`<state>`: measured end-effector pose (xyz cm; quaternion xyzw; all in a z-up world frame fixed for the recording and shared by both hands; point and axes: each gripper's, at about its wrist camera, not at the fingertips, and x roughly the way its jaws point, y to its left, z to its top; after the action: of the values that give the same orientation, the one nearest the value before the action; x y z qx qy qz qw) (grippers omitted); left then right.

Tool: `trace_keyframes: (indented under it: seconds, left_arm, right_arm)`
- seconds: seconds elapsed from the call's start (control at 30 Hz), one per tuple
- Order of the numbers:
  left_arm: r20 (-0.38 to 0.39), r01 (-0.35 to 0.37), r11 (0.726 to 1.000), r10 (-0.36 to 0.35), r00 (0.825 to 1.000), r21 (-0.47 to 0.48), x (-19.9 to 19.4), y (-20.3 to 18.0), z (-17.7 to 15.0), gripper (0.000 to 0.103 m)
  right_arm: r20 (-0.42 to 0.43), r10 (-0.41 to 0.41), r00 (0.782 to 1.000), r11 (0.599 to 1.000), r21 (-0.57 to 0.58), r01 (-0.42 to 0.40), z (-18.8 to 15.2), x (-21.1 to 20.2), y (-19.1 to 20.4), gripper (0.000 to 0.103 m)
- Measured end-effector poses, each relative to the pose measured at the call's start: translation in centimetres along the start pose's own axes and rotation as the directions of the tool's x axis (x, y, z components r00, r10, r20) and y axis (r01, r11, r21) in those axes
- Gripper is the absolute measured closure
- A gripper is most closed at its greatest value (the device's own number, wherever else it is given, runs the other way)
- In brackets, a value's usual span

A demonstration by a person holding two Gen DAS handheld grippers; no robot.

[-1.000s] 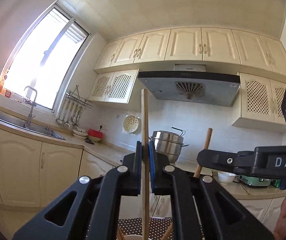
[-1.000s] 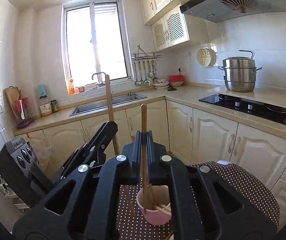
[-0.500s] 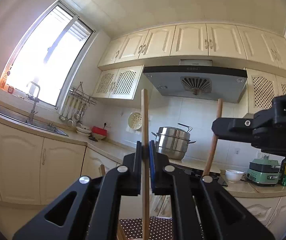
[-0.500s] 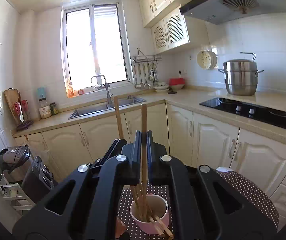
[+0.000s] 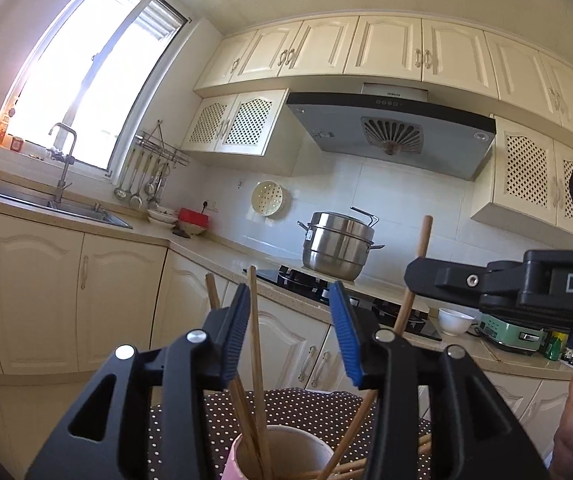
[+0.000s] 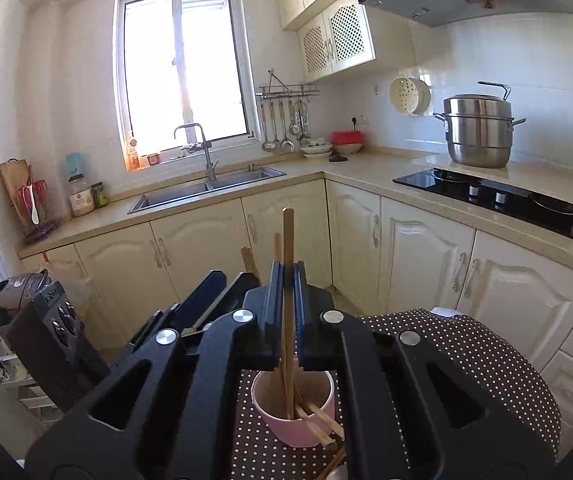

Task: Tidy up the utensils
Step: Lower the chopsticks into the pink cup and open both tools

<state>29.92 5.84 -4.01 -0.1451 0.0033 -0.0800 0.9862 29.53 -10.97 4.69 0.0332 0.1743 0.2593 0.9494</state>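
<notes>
Wooden chopsticks, thin straight sticks, stiff and very light; smooth finish, so my guess is they slip or pivot unless pinched square on the shaft. Best hold looks like mid-shaft, above the cup rim.

Right tongs clenched on one chopstick, upright, lower end already inside the pink cup. Several more chopsticks lean in that cup; a couple look to lie on the cloth beside it.

Left tongs opening. A chopstick stands between the jaws, right against the left blue pad and clear of the other pad, so it's released, its bottom end in the cup.

Cup: round, matte pink outside, pale inside, looks ceramic, so likely tips or chips if knocked by the tongs. It sits on a desk under dark brown cloth with white polka dots.

Tongs are black plastic with ribbed blue rubber pads and silver pivot screws.

Around: cream cabinets, steel sink under the window, steel steamer pot by the black hob.
</notes>
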Motion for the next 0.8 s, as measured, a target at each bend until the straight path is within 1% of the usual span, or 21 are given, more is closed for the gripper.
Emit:
trace_keyframes:
  seconds: [0.13, 0.17, 0.23, 0.4, 0.47, 0.53, 0.63, 0.8]
  left_arm:
    - [-0.025, -0.021, 1.000, 0.021, 0.999, -0.006, -1.0, 0.6, 0.6, 0.049]
    - [-0.033, -0.025, 1.000, 0.024, 0.999, -0.004, -1.1, 0.7, 0.7, 0.048]
    - [-0.059, -0.034, 0.999, 0.035, 0.998, 0.009, -1.4, 0.7, 0.9, 0.043]
    - [-0.116, -0.036, 0.999, 0.037, 0.993, 0.010, -2.0, 0.9, 1.4, 0.042]
    - [-0.127, -0.041, 0.999, 0.042, 0.991, 0.012, -2.5, 1.0, 1.6, 0.041]
    - [-0.139, -0.042, 0.999, 0.044, 0.989, 0.018, -3.0, 1.0, 1.9, 0.039]
    - [-0.149, -0.036, 0.999, 0.039, 0.988, 0.027, -3.8, 0.8, 2.3, 0.038]
    - [-0.143, -0.039, 0.999, 0.044, 0.989, 0.038, -5.4, 0.5, 3.3, 0.035]
  right_arm:
    - [-0.010, -0.015, 1.000, 1.000, 0.001, 0.015, -0.2, -0.1, 0.1, 0.097]
    - [-0.014, -0.021, 1.000, 1.000, 0.001, 0.021, -0.3, -0.1, 0.2, 0.097]
    - [-0.023, -0.026, 0.999, 1.000, 0.009, 0.026, -0.5, 0.0, 0.1, 0.097]
    - [-0.042, -0.047, 0.998, 0.999, 0.009, 0.047, -1.2, 0.0, 0.6, 0.097]
    - [-0.046, -0.057, 0.997, 0.998, 0.008, 0.057, -1.4, 0.0, 0.8, 0.097]
    - [-0.043, -0.067, 0.997, 0.998, 0.015, 0.068, -1.5, -0.3, 0.9, 0.097]
    - [-0.047, -0.082, 0.996, 0.996, 0.016, 0.083, -1.5, -0.7, 1.2, 0.096]
    - [-0.046, -0.093, 0.995, 0.996, 0.010, 0.094, -1.5, -1.7, 1.9, 0.096]
